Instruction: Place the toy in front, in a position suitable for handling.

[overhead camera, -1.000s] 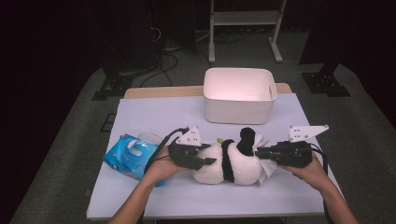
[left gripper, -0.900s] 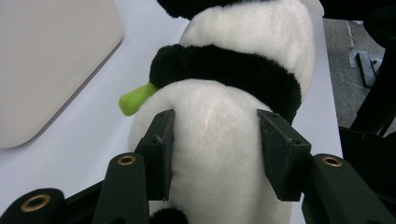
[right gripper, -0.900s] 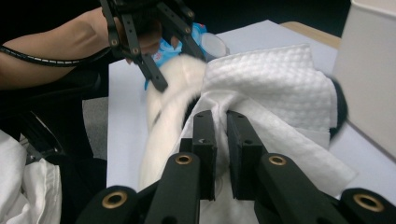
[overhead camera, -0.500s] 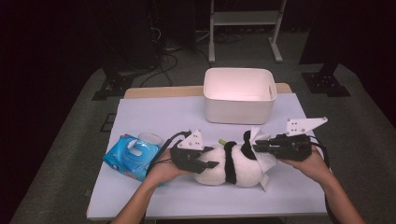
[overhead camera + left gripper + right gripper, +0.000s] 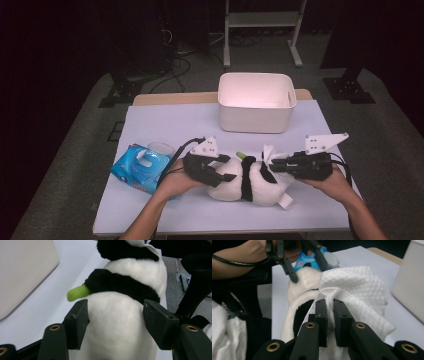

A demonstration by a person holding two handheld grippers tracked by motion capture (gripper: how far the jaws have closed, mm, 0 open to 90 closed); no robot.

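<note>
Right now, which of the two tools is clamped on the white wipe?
The right tool: its jaws pinch the white wipe. The left tool straddles the panda plush.

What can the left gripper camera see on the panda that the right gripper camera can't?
The left gripper view has a green stick poking out from the black band of the panda toy, whose body sits between the left gripper's open jaws, which have just been opening. The right gripper view has a white wipe pinched by the right gripper, and the blue wipes pack behind. Both have the panda's white fur, the white tub and the tabletop.
</note>
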